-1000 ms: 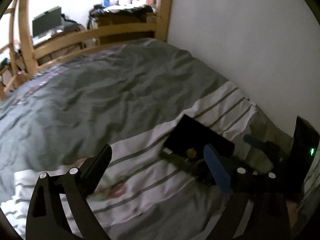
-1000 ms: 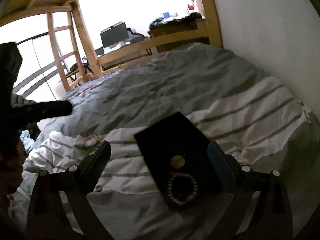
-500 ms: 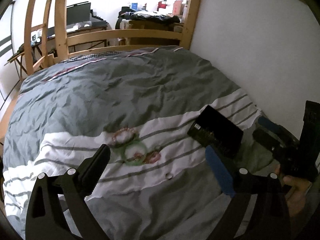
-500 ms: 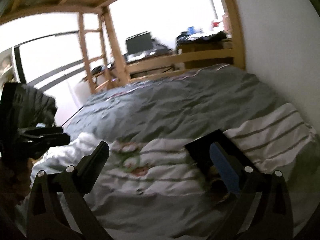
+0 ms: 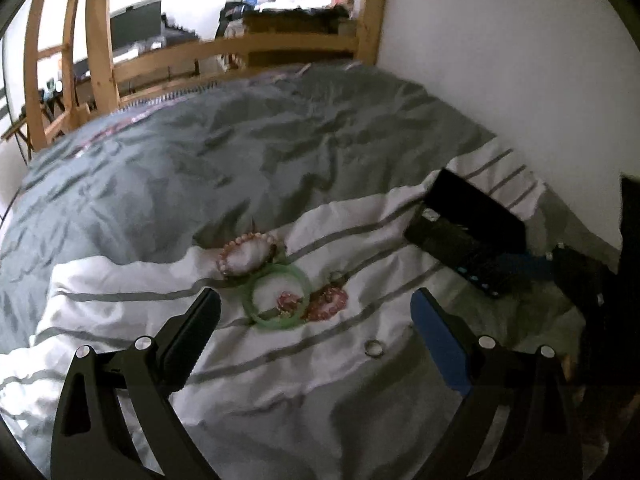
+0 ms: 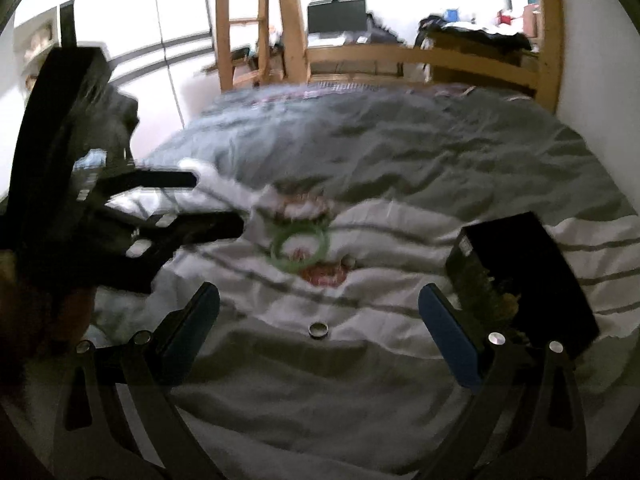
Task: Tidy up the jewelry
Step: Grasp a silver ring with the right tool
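A green bangle (image 5: 277, 298) lies on the white striped bedding, with a pale bead bracelet (image 5: 248, 254) behind it and a red bead bracelet (image 5: 326, 304) at its right. A small metal ring (image 5: 374, 348) lies nearer me. A black jewelry box (image 5: 464, 224) stands open at the right. My left gripper (image 5: 316, 336) is open and empty, just short of the bangle. In the right wrist view my right gripper (image 6: 318, 332) is open and empty over the ring (image 6: 319, 330), with the bangle (image 6: 300, 246) beyond and the box (image 6: 520, 276) at the right.
The grey and white duvet (image 5: 240, 168) covers the bed. A white wall (image 5: 520, 60) runs along the right. A wooden bed rail (image 5: 248, 46) is at the far end. The left gripper's body (image 6: 120, 232) fills the left of the right wrist view.
Both grippers have swung left from the black box toward the pile of bracelets. The bangle and ring now sit between the fingers. Both stay open.
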Demonstrator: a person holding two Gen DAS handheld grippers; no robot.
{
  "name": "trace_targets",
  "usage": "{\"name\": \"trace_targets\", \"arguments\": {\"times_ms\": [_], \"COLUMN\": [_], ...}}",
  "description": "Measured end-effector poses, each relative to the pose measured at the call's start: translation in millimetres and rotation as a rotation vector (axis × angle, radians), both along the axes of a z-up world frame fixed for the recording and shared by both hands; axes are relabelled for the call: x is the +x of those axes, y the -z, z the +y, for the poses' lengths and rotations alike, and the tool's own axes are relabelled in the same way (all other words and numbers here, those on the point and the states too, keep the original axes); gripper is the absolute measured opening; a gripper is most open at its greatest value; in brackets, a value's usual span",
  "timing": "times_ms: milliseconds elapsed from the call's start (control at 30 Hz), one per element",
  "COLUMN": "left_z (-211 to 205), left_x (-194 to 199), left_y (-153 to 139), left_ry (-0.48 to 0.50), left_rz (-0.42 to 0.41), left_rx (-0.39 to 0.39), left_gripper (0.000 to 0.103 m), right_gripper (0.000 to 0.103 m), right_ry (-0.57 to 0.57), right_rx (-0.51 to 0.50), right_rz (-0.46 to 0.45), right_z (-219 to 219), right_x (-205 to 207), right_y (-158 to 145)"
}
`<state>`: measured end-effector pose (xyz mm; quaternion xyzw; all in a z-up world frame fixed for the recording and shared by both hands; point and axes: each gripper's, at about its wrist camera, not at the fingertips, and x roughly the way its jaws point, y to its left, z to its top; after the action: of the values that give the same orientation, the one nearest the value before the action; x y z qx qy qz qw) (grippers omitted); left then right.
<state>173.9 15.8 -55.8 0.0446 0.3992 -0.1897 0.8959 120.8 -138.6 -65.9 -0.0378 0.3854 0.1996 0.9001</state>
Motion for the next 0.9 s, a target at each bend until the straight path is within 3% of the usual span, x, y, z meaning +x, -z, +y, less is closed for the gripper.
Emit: {"name": "trace_targets", "arguments": {"times_ms": [200,300,500,667,700,733,800,900], "left_z": [-2,-7,-9,1,1,2,2,0], "left_x": [45,48,65,80,81,82,81,79], "left_y": [55,84,114,130,131,131,129,125], "left_ry": [-0.034,-0.05,-0.09,-0.143,-0.147,-0.15,-0.141,-0.136], "left_rz": [0.113,0.134,0.167,0.207,0.212,0.214,0.215,0.214], "left_rx": [-0.013,0.068,0.132,0.086,0.081,0.071,0.048,0.059], "left_gripper": [0.094,0.094,0.094,0.094,0.094,0.09,0.077,0.073], "right_gripper": [0.085,0.08,0.071,0.052,0.042,0.03,0.02,0.02], "right_ry": [-0.053,-0.079,-0.091,-0.076,-0.069,-0.066,-0.076,-0.108], "right_rx": [-0.064,-0.094,-0.117,-0.097,-0.092,-0.083,-0.06,-0.066], "right_rz": [0.097,0.138,0.217,0.273,0.272,0.272,0.278,0.273], "right_z": [18,27,35,30,28,26,25,30], "right_x": [31,45,59,67,68,69,69,66], "right_y": [41,62,96,112,112,112,111,110]}}
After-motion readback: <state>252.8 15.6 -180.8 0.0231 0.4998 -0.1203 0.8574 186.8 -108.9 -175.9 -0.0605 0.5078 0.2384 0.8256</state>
